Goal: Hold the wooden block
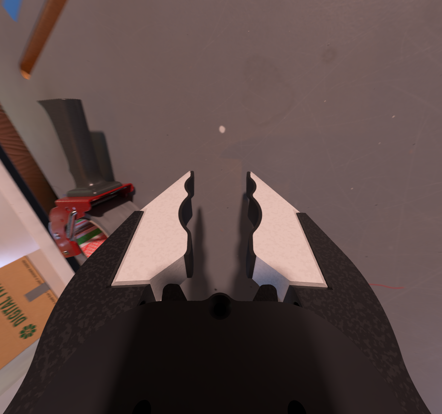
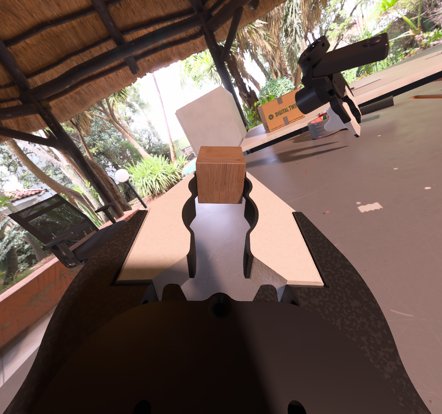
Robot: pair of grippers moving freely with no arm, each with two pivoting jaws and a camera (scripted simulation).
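The wooden block [image 2: 220,175] is already pinched at the tips of the right claw [image 2: 220,180], lifted clear of the grey table [image 2: 358,211], while the left claw [image 1: 220,175], well beyond the block, gapes empty, so only holding remains.

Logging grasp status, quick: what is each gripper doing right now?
Left gripper: open, holding nothing, pointed at the grey table.
Right gripper: shut on the wooden block, pinched at the tips of its fingers.
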